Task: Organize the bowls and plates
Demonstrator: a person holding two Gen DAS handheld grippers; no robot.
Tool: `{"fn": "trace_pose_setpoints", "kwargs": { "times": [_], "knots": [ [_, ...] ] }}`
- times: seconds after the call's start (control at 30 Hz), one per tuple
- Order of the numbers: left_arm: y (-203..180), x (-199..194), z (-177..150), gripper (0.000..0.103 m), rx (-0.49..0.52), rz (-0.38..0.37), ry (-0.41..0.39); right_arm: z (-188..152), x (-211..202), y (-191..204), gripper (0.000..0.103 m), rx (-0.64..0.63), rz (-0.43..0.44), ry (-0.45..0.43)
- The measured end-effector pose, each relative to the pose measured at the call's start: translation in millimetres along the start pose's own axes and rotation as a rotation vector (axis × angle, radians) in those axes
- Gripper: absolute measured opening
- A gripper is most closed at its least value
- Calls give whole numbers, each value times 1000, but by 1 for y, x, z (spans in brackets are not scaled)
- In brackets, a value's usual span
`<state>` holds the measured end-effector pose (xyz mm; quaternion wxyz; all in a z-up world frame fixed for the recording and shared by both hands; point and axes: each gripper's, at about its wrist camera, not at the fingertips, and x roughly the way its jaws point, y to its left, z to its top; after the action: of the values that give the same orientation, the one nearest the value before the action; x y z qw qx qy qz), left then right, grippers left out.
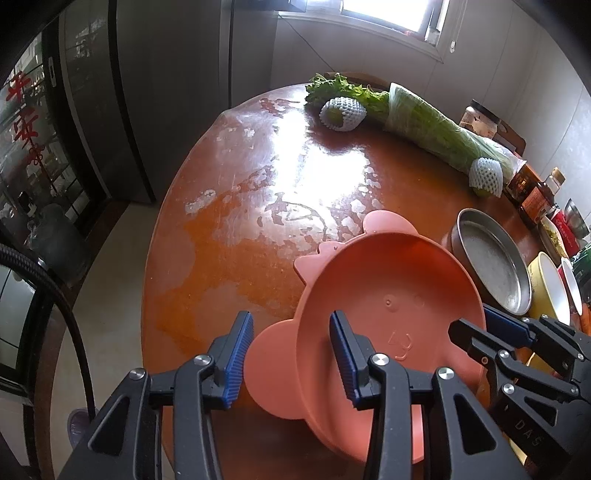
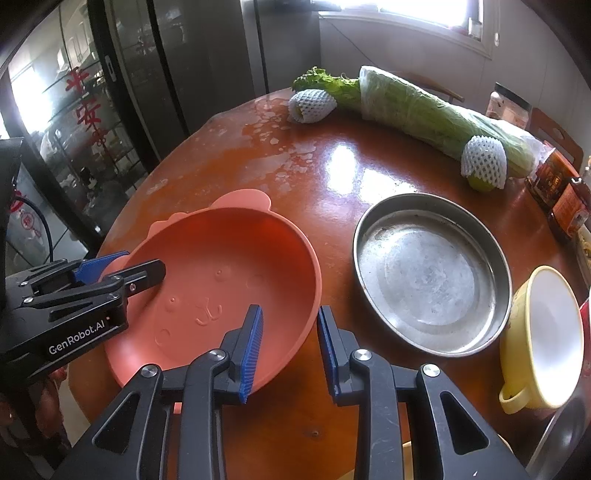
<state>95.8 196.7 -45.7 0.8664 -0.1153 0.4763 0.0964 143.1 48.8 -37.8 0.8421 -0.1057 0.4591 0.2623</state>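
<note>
Daylight pours in from a window (image 1: 384,14) far ahead of both claws, blown out to plain white in each view. It throws a broad white glare on the glossy table (image 1: 221,229) just ahead of the left gripper (image 1: 291,354), washing out the wood grain there; ahead of the right gripper (image 2: 290,350) the glare is smaller and patchy. The room to the left of the claws is dim, with reflections on a dark glass door (image 2: 74,129). Both views bend strongly at the edges and fade to black corners. Focus is sharp near the fingers, softer far off. Shadows are faint and soft.
</note>
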Motion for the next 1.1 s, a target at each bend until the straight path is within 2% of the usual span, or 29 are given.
{"fn": "trace_pose_setpoints", "kwargs": {
  "times": [0.33, 0.5, 0.63, 1.1],
  "knots": [
    [-8, -12, -3, 62, 34, 24, -34, -2, -9, -7, 37, 25, -2, -17],
    [-9, -31, -1, 66, 44, 70, -106, -5, -25, -13, 38, 46, -2, -55],
    [-12, -47, -1, 68, 51, 51, -144, -8, -44, -18, 46, 64, -4, -100],
    [-68, -81, -19, 69, 164, -28, -203, -39, -115, -37, 57, 112, -42, -221]
  ]
}}
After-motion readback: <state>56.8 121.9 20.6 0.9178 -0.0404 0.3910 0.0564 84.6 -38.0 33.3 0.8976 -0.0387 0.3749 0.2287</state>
